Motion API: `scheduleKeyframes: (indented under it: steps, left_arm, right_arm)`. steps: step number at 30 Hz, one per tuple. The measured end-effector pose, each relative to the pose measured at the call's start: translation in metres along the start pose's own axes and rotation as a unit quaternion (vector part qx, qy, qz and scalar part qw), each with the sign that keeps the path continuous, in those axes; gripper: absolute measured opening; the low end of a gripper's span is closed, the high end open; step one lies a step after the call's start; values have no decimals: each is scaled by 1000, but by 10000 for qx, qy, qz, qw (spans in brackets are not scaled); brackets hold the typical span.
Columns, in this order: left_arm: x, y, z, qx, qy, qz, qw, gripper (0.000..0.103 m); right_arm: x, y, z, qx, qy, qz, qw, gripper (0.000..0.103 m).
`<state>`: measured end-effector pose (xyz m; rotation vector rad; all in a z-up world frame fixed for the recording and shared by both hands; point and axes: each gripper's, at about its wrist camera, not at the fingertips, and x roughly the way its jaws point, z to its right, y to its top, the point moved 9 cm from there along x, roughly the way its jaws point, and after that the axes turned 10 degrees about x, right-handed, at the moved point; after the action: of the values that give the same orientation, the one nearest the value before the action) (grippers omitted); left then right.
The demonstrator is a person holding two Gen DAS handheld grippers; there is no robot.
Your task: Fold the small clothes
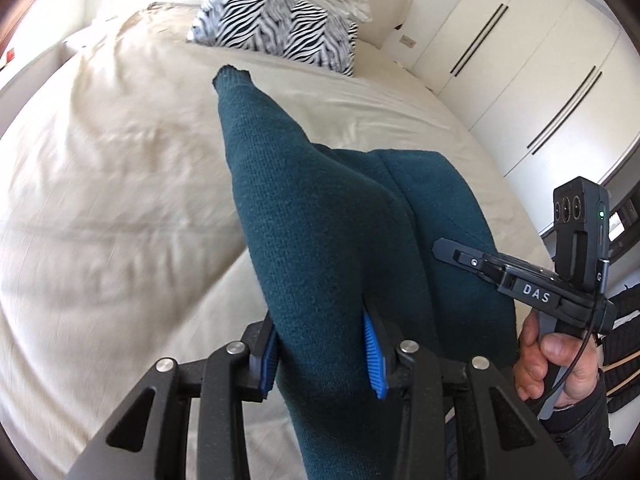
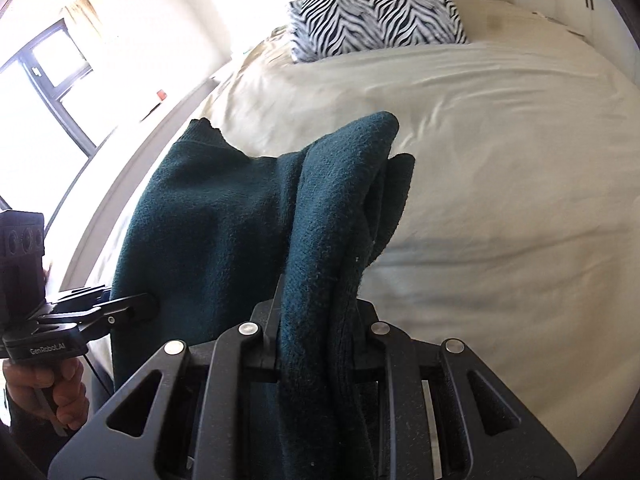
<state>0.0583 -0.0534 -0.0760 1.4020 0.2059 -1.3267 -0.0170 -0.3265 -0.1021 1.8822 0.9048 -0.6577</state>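
Both grippers, L (image 1: 322, 354) & R (image 2: 316, 344), clamp teal knit (image 1: 320, 216) above bed (image 1: 120, 168).

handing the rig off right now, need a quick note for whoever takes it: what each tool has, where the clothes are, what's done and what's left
Left tool: shut on the teal knit garment, blue pads clamped on a bunched part of it.
Right tool: shut on the same garment, gripping a thick gather of fabric.
The garment is held up between both tools above the cream bed, one narrow end sticking up; it does not look laid flat.
Zebra-print pillow sits at the head of the bed.
Done: garment picked up. No finished fold is visible.
Left: probably spread it on the bed, fold it and set it down.
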Motion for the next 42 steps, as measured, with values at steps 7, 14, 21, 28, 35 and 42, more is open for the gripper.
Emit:
scheduleKeyframes:
  steps: [7, 14, 21, 28, 35, 42]
  left_arm:
    - [48, -52, -49, -393, 195, -524, 9977, 47]
    - [50, -60, -59, -538, 221, -345, 9977, 65]
    - [51, -60, -56, -416, 583, -229, 9972, 71]
    - [50, -60, -52, -62, 1166, -180, 9930, 79]
    - [46, -57, -50, 97, 1443, -132, 9894, 78]
    - [32, -57, -42, 178, 1647, 137, 9861, 77]
  right_arm:
    - [62, -54, 22, 591, -42, -517, 9969, 21]
    - [64, -68, 40, 1041, 488, -473, 9922, 25]
    - [73, -60, 53, 1159, 662, -396, 9903, 30]
    - [74, -59, 59, 1187, 859, -358, 9886, 33]
    - [53, -57, 58, 1039, 426, -127, 9936, 38]
    - [-8, -50, 47, 512, -409, 728, 9952, 41]
